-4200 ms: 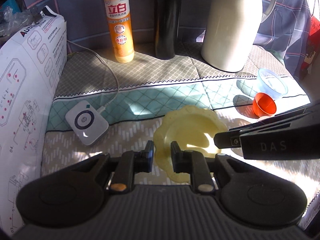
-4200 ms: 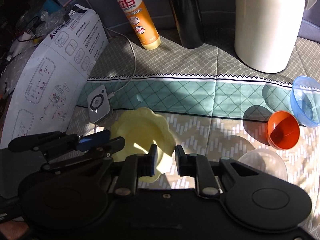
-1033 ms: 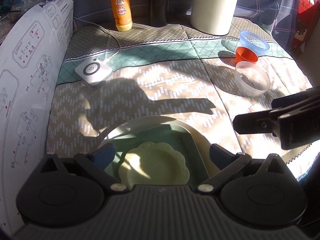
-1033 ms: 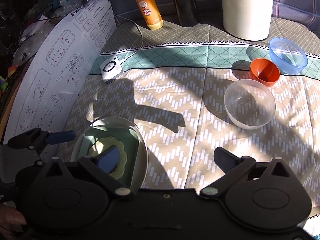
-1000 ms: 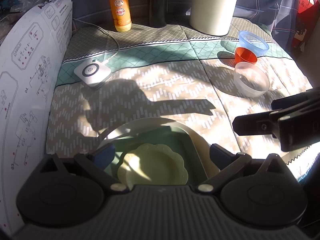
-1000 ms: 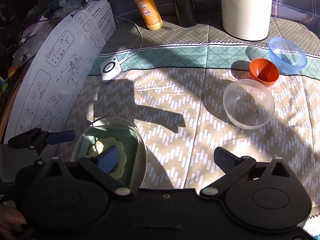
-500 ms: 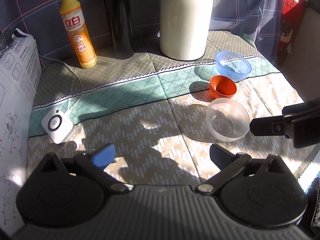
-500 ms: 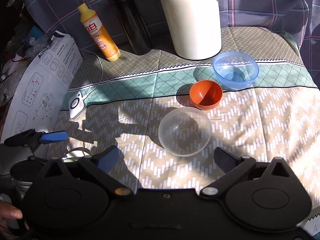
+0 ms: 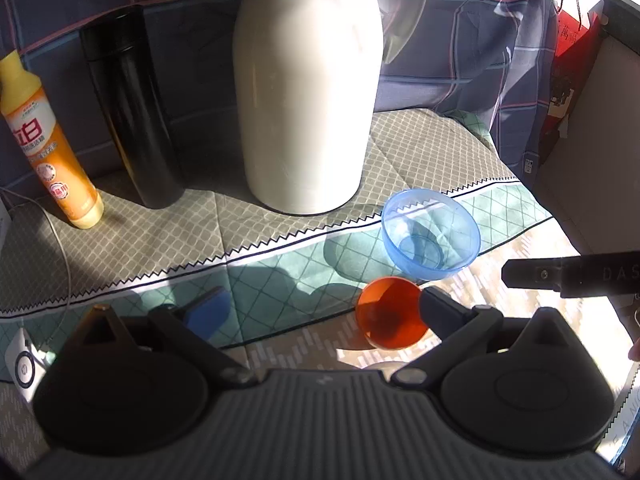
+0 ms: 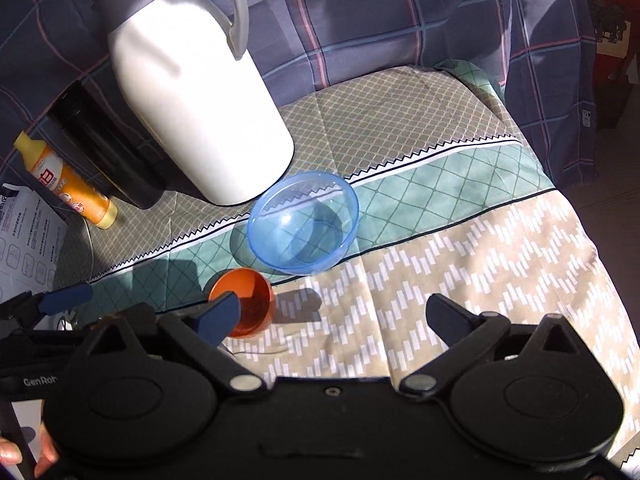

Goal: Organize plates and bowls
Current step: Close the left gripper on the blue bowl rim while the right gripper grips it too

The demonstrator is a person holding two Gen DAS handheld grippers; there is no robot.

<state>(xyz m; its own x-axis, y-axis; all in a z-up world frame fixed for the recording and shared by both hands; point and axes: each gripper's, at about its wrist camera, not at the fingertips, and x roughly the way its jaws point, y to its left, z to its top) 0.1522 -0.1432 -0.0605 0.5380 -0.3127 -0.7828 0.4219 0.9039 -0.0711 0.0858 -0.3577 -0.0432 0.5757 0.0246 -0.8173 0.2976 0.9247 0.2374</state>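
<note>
A small orange bowl and a translucent blue bowl stand side by side on the patterned cloth. My left gripper is open above the cloth, its right finger in front of the orange bowl's rim. In the right wrist view the blue bowl lies just ahead and the orange bowl sits behind the left finger. My right gripper stands wide, its jaws closing, with only bare cloth between them. No plate shows in either view.
A tall white jug, a black flask and an orange detergent bottle line the back. A white device with a cable lies at the left. The cloth's right edge drops off beyond the bowls.
Both grippers have swung from over the stacked plates to the far right of the cloth. The plates and the clear bowl have left view. The orange and blue bowls are now close.
</note>
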